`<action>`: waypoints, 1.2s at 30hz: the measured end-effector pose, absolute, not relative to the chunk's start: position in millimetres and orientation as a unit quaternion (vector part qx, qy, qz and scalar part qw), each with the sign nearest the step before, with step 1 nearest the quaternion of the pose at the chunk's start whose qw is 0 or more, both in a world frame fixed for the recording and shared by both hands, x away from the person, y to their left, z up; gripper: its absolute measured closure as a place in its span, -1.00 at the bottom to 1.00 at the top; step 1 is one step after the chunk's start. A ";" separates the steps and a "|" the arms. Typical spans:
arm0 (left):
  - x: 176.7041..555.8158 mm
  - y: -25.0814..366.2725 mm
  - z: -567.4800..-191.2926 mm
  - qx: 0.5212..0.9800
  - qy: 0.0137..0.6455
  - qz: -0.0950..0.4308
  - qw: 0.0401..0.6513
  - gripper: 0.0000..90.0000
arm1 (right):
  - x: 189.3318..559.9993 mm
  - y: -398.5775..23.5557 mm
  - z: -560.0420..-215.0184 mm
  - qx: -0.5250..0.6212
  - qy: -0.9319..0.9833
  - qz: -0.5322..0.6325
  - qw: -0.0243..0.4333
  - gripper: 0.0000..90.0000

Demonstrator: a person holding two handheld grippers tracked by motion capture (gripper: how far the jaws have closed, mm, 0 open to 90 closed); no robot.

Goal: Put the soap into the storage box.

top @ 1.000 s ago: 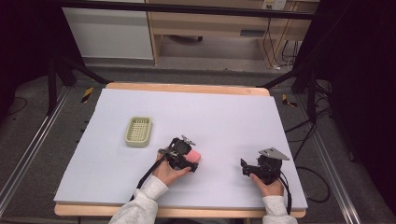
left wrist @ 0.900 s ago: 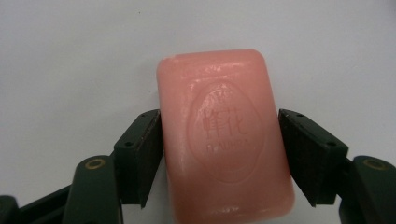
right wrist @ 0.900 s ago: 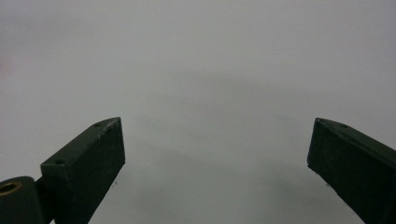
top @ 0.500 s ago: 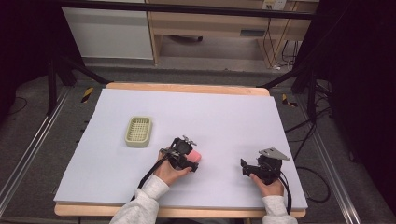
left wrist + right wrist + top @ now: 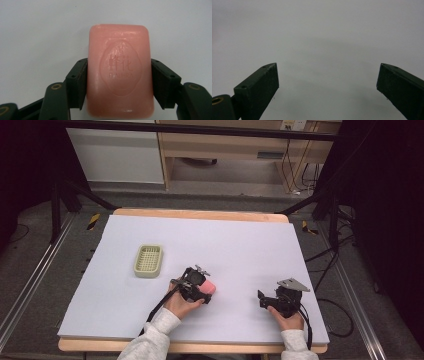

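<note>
Now that the left gripper (image 5: 119,82) has just closed its jaws onto the pink soap bar (image 5: 120,70), the grab's done, though the green soap dish (image 5: 148,260) sits unfilled and the right gripper (image 5: 328,82) hangs wide open.

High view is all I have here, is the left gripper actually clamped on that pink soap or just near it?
Observer: Clamped. In the left gripper view the left gripper has just closed, both pads pressing the long sides of the pink soap.
Operator: Which face is up?
Observer: The face with an embossed oval logo.
Operator: And the right gripper?
Observer: The right gripper stands open over bare white table, nothing between its jaws.
</note>
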State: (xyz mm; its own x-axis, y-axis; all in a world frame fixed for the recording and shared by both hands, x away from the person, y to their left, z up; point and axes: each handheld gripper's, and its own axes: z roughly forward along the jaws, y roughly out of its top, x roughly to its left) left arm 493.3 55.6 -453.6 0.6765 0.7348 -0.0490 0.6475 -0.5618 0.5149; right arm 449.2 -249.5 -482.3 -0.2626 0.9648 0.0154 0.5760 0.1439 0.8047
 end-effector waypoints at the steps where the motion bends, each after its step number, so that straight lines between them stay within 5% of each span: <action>1: 493.3 55.6 -453.6 0.880 0.393 0.086 0.254 -0.18 | 449.2 -249.5 -482.3 0.545 0.707 0.362 0.268 -0.90; 36: 490.5 114.0 -409.6 0.858 0.416 0.112 0.280 -0.17 | 448.8 -249.7 -482.1 0.544 0.706 0.363 0.271 -0.90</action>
State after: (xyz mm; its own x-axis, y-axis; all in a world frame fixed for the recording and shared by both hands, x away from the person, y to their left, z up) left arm 490.5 114.0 -409.6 0.6293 0.7761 -0.0408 0.6505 -0.4972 0.5742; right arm 448.8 -249.7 -482.1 -0.2611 0.9652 0.0129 0.5719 0.1440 0.8076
